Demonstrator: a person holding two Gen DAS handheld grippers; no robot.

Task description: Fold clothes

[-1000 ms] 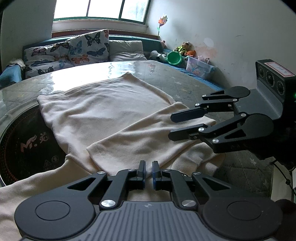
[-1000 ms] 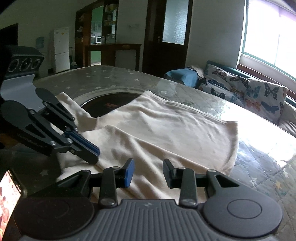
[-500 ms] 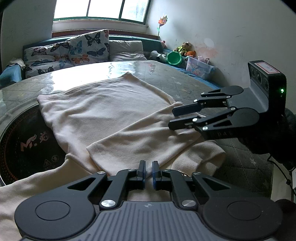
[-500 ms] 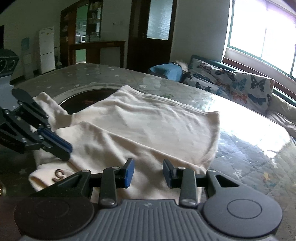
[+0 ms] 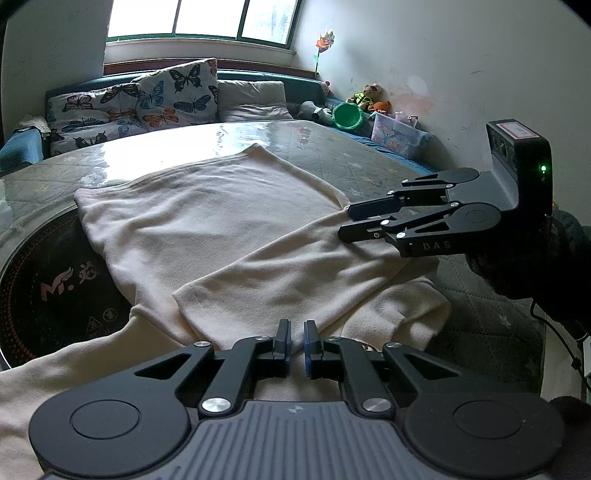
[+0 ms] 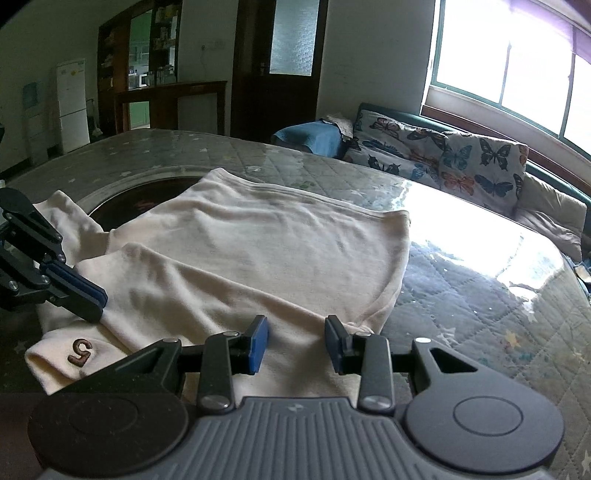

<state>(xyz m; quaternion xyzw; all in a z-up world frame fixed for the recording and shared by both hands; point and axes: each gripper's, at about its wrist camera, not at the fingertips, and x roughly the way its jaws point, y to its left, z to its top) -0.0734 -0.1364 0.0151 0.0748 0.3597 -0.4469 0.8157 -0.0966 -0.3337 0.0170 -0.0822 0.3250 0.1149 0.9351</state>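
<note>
Plainly, "DAS" shows on the right hand-held gripper (image 5: 345, 222), whose jaws stand apart over the cream garment (image 5: 207, 225); only the left wrist view shows this lettering. A brown "5" patch (image 6: 80, 348) appears only in the right wrist view. The garment lies spread mid-surface (image 6: 480, 295). The left hand-held gripper (image 5: 295, 338) is nearly closed, gripping nothing.

A lived-in home living room: a sofa (image 5: 255, 98) with butterfly-print cushions (image 5: 177, 92) under the far window (image 5: 207, 16), soft toys (image 5: 371, 96) far right, a white fridge (image 6: 72, 105) far left.
</note>
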